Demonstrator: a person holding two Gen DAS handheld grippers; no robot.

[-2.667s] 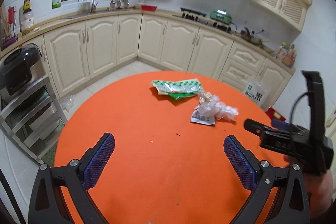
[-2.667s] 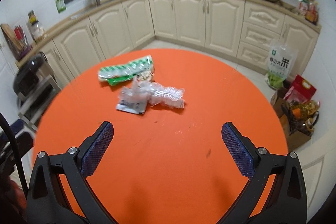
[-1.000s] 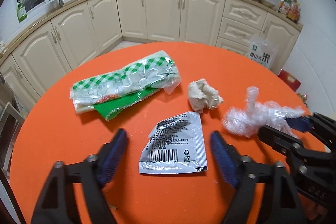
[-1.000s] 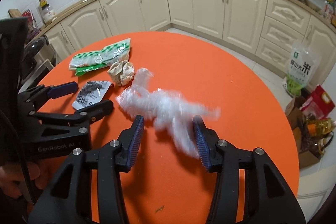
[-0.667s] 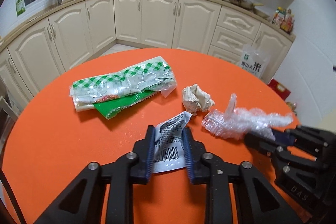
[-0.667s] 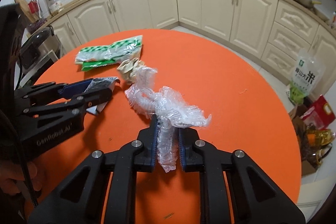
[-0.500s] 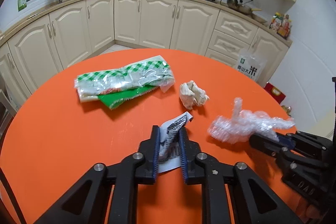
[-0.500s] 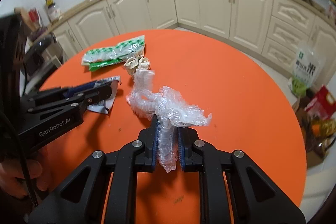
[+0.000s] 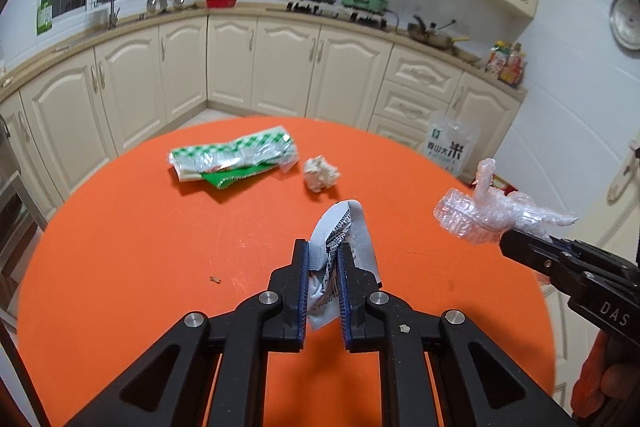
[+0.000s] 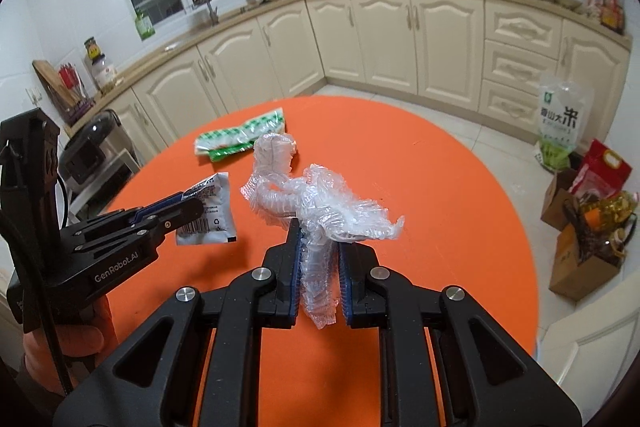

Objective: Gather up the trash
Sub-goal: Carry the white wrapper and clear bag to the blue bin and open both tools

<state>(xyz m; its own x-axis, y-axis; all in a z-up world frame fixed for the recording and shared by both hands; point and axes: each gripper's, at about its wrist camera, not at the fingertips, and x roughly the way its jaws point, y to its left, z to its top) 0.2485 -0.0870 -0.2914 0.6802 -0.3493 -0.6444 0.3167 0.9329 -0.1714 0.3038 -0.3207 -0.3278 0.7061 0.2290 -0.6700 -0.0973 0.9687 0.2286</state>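
Trash pinched in both claws: sachet (image 9: 340, 259) in left claw (image 9: 324, 267), plastic wrap (image 10: 316, 227) in right claw (image 10: 318, 259), lifted off bench (image 9: 140, 247) for disposal.

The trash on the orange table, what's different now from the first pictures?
The left gripper closed on the white sachet and lifted it; the right gripper closed on the clear plastic wrap and lifted it too. The green checked wrapper and the crumpled paper ball stayed on the table.
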